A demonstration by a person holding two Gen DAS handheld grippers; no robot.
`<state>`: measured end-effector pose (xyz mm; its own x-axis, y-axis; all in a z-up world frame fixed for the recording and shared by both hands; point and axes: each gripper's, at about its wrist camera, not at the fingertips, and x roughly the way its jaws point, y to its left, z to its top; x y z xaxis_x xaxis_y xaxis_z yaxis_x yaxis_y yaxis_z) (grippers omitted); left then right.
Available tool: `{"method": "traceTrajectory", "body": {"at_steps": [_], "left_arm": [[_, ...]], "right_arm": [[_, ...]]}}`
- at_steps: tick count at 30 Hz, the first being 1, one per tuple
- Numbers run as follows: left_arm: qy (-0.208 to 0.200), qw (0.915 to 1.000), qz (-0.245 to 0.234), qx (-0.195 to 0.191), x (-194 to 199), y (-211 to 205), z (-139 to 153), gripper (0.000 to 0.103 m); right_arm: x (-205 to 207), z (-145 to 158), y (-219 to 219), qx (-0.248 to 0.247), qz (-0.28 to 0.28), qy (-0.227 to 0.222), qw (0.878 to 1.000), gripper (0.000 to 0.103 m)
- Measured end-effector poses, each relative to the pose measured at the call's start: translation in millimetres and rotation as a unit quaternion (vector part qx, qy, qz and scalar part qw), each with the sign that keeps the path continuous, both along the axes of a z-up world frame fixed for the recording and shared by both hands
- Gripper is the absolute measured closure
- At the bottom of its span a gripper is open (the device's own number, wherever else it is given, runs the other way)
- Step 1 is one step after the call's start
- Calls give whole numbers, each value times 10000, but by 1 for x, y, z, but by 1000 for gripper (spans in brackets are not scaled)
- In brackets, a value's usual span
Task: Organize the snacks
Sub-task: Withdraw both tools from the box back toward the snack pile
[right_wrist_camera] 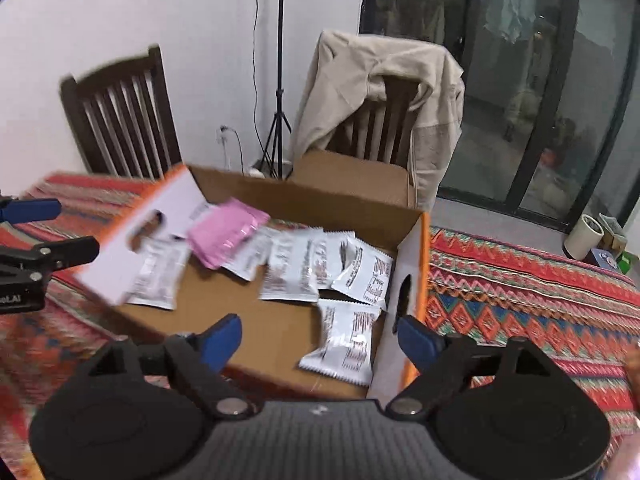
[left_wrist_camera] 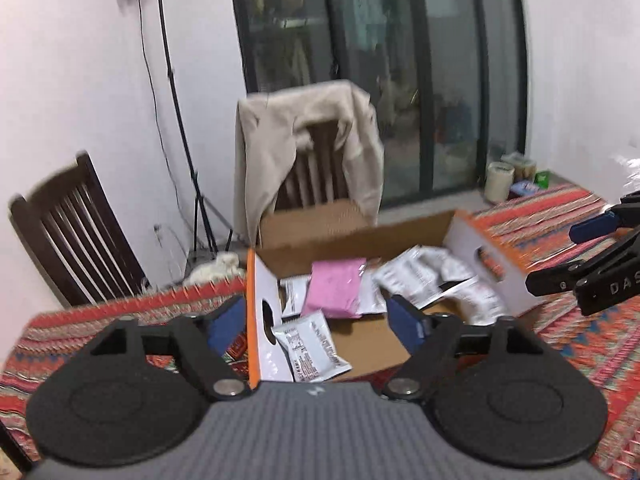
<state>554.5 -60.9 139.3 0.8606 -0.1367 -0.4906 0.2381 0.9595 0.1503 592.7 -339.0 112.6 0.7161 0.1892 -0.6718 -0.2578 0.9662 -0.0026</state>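
Note:
An open cardboard box (left_wrist_camera: 352, 236) (right_wrist_camera: 280, 336) with white and orange end flaps sits on the patterned tablecloth. Inside lie several white snack packets (left_wrist_camera: 312, 346) (right_wrist_camera: 344, 344) and one pink packet (left_wrist_camera: 336, 288) (right_wrist_camera: 224, 232). My left gripper (left_wrist_camera: 316, 320) is open and empty, straddling the box's near left flap. My right gripper (right_wrist_camera: 320, 338) is open and empty, its fingers on either side of the box's right flap, above a white packet. Each gripper shows at the edge of the other's view, the right gripper (left_wrist_camera: 592, 256) and the left gripper (right_wrist_camera: 36, 232).
A chair draped with a beige jacket (left_wrist_camera: 312, 152) (right_wrist_camera: 380, 92) stands behind the table. A second dark wooden chair (left_wrist_camera: 76, 232) (right_wrist_camera: 120, 112) is at the left. A tripod stand (right_wrist_camera: 280, 80) is by the wall. Jars and small boxes (left_wrist_camera: 512, 176) sit at the table's far right.

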Motion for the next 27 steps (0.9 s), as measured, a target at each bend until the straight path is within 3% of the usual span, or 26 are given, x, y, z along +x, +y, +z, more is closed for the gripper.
{"method": "traceTrajectory", "body": {"at_steps": [4, 6, 9, 12, 19, 27], "left_arm": [[-437, 9987, -279, 17, -81, 0, 24, 15], [-697, 9968, -380, 24, -124, -1, 28, 7], [-1242, 9913, -396, 153, -190, -8, 23, 1], [-1303, 9897, -592, 106, -247, -15, 7, 0], [-1208, 9910, -516, -244, -346, -2, -43, 0], [-930, 9937, -13, -633, -404, 43, -76, 0]], "right_arm": [[-71, 42, -6, 95, 122, -332, 9993, 11], [-113, 60, -7, 100, 197, -579, 9981, 10], [-176, 75, -9, 88, 223, -1041, 9943, 0], [-239, 76, -7, 25, 180, -1514, 9883, 0], [-362, 33, 7, -128, 43, -2227, 9748, 0], [-462, -41, 27, -163, -166, -2612, 9650, 0]]}}
